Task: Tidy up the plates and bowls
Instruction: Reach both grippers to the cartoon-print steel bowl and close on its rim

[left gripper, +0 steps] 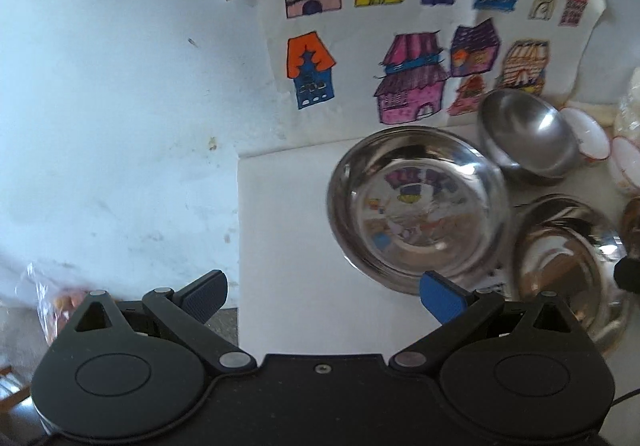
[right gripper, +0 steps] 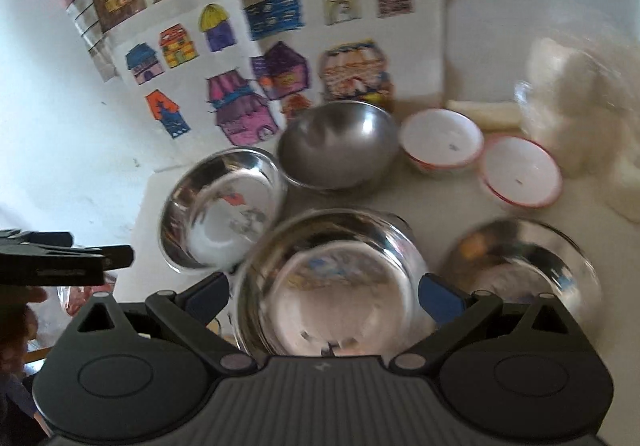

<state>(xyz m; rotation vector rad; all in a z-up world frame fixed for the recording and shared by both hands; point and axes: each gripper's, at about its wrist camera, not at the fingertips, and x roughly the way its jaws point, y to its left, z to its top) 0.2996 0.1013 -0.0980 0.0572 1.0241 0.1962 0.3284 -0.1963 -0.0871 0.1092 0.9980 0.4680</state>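
Note:
Three shallow steel dishes lie on the white table (left gripper: 288,230): a left one (left gripper: 416,218) (right gripper: 220,210), a middle one (right gripper: 332,286) (left gripper: 568,266) and a right one (right gripper: 520,266). Behind them stand a deep steel bowl (left gripper: 524,134) (right gripper: 338,144) and two white bowls with red rims (right gripper: 442,138) (right gripper: 520,170). My left gripper (left gripper: 323,298) is open over bare table near its left edge, its right fingertip (left gripper: 442,300) close to the left dish's rim. My right gripper (right gripper: 324,296) is open above the middle dish, which spans the gap between the fingers.
Paper sheets with coloured house drawings (left gripper: 400,38) lean on the wall behind the table. Clear containers of white stuff (right gripper: 580,106) stand at the back right. The table's left edge (left gripper: 239,246) drops off to a plastic bag (left gripper: 48,306) below. My left gripper (right gripper: 60,258) shows at the left of the right wrist view.

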